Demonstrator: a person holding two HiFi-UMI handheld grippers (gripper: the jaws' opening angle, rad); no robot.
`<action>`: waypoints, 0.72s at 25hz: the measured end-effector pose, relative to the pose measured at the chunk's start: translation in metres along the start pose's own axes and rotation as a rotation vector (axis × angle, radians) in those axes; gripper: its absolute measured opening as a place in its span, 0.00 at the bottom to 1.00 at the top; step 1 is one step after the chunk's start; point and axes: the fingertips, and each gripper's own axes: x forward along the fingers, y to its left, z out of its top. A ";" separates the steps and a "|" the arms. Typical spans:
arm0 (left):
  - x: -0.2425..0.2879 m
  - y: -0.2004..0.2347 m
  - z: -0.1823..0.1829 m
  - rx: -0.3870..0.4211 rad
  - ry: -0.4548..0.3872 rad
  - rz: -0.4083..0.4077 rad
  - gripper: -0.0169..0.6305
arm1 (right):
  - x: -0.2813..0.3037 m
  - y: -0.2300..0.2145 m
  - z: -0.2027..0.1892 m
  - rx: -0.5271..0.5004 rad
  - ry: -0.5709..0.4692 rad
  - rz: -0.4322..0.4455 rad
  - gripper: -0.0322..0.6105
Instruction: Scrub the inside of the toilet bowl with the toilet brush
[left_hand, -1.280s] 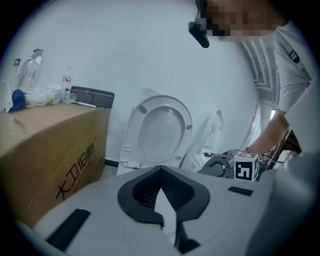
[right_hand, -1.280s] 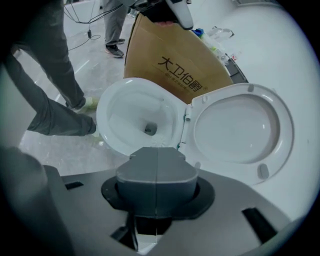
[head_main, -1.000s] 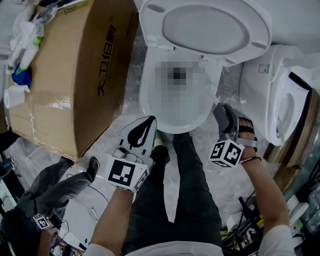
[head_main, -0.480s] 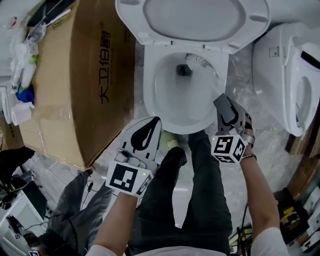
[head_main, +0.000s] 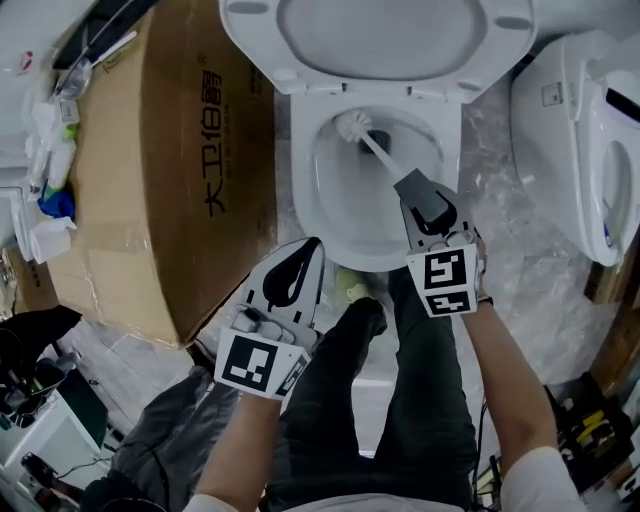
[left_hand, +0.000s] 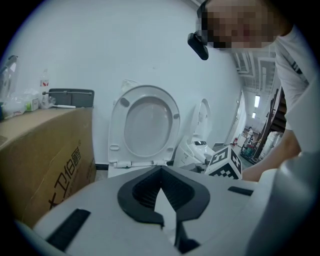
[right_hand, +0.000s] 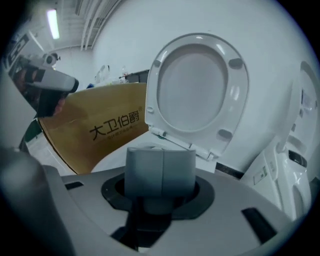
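The white toilet bowl (head_main: 305, 190) is below me with its lid (head_main: 380, 35) raised. A toilet brush with a white bristle head (head_main: 352, 124) reaches into the far side of the bowl near the drain. Its thin handle (head_main: 382, 158) runs back to my right gripper (head_main: 415, 190), which is shut on the grey grip (right_hand: 160, 172) over the bowl's near right rim. My left gripper (head_main: 298, 255) hangs just outside the bowl's front left edge, shut and holding nothing. The left gripper view shows the raised lid (left_hand: 145, 125) ahead of it.
A large brown cardboard box (head_main: 160, 170) stands tight against the bowl's left side, with bottles and clutter (head_main: 50, 150) beyond it. A second white toilet (head_main: 590, 130) is close on the right. The person's dark-trousered legs (head_main: 400, 400) stand before the bowl on plastic-covered floor.
My right gripper has swung up and left over the bowl rim, and the brush head now shows inside the bowl. The left gripper has hardly moved.
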 end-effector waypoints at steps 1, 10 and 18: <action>-0.002 0.001 0.000 -0.005 -0.001 0.005 0.04 | 0.002 0.004 0.003 0.036 0.000 0.021 0.29; -0.026 0.007 0.004 -0.043 -0.013 0.041 0.04 | -0.005 0.027 -0.003 0.146 0.054 0.131 0.29; -0.037 -0.004 0.015 -0.052 -0.037 0.036 0.04 | -0.038 0.038 -0.013 0.172 0.122 0.124 0.29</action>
